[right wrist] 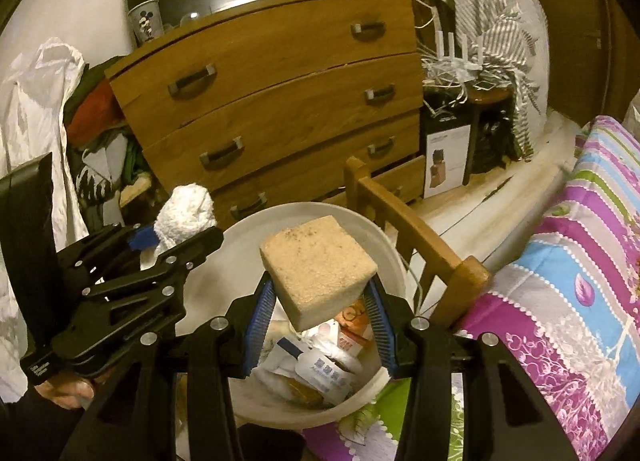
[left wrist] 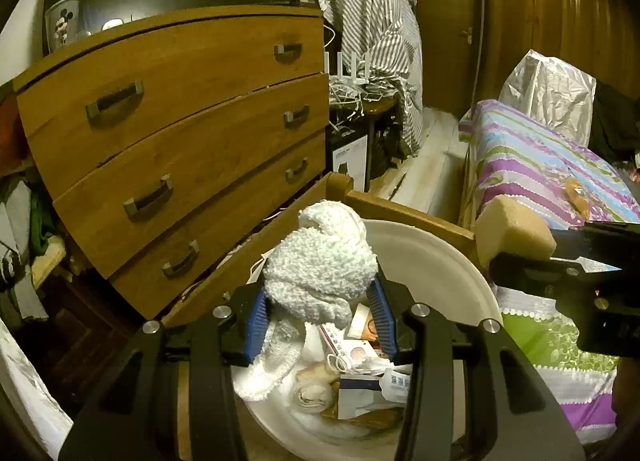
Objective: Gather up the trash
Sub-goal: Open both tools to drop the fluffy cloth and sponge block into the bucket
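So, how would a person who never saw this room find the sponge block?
Find the wooden chest of drawers; before it stands a white bin of trash. Above it the right gripper clamps the sponge block: tan, square-edged, unlike the fluffy white cloth beside it.

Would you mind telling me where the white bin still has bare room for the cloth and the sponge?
The bin is bare along its far inner wall, beside the wooden bed rail. Its near side is crowded with packets. The left gripper holds the cloth and the right gripper the sponge above it.
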`<state>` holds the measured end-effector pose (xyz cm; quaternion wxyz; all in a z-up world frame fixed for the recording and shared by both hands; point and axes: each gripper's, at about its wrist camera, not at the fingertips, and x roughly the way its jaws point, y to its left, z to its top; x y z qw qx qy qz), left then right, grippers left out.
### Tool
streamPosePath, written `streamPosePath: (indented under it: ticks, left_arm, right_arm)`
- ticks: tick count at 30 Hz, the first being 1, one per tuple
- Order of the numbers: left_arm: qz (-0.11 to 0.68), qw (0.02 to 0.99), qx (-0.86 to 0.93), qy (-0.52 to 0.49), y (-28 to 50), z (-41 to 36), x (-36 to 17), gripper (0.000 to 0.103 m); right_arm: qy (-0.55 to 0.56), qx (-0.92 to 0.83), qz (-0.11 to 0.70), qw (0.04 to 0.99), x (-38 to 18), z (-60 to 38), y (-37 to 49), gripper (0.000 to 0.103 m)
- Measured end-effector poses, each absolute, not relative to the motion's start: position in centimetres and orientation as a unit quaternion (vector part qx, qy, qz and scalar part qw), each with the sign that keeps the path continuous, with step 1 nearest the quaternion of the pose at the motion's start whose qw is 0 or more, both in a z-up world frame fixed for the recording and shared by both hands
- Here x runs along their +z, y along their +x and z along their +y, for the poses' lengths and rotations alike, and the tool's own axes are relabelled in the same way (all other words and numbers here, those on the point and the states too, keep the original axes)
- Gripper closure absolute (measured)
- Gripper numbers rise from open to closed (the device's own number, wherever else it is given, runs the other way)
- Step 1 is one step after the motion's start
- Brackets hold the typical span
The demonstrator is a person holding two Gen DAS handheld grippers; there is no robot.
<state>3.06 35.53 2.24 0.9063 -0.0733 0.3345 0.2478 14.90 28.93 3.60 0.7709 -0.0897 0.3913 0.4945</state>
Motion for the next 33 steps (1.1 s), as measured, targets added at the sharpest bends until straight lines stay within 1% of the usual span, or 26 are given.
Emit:
streamPosePath:
  ticks: [9, 11, 12, 13, 15, 16, 27, 33]
  left_arm:
    - [0.34, 0.905, 0.242, -0.08, 3.3, 36.2, 1.7, 0.06]
    - [0.341, 0.905, 0.241, -0.082, 3.3, 36.3, 1.7, 0.058]
    - [0.342, 0.904, 0.242, -0.083, 3.3, 36.4, 1.6, 0.053]
    - [0.344, 0.902, 0.246, -0.084, 3.4, 36.6, 1.4, 0.049]
    - [0.348, 0.9, 0.245, -0.091, 3.5, 36.9, 1.2, 0.034]
    - [0.35, 0.899, 0.244, -0.096, 3.5, 37.1, 1.0, 0.032]
    - [0.355, 0.898, 0.238, -0.104, 3.2, 37.5, 0.3, 0.032]
    - [0.351, 0.898, 0.248, -0.095, 2.8, 36.4, 0.5, 0.032]
  right_arm:
    - [-0.103, 0.509, 0.388, 0.761, 3.5, 30.3, 14.7, 0.056]
    - [-0.107, 0.513, 0.387, 0.759, 3.5, 30.4, 14.7, 0.055]
    - [-0.109, 0.515, 0.388, 0.757, 3.5, 30.4, 14.7, 0.052]
    - [-0.109, 0.516, 0.389, 0.755, 3.4, 30.4, 14.8, 0.044]
    - [-0.111, 0.514, 0.385, 0.758, 3.3, 30.4, 14.9, 0.033]
    - [-0.112, 0.512, 0.385, 0.76, 3.2, 30.3, 14.9, 0.032]
    - [-0.106, 0.497, 0.388, 0.769, 2.5, 29.1, 15.5, 0.033]
    - [-0.107, 0.473, 0.37, 0.793, 2.9, 27.3, 14.6, 0.033]
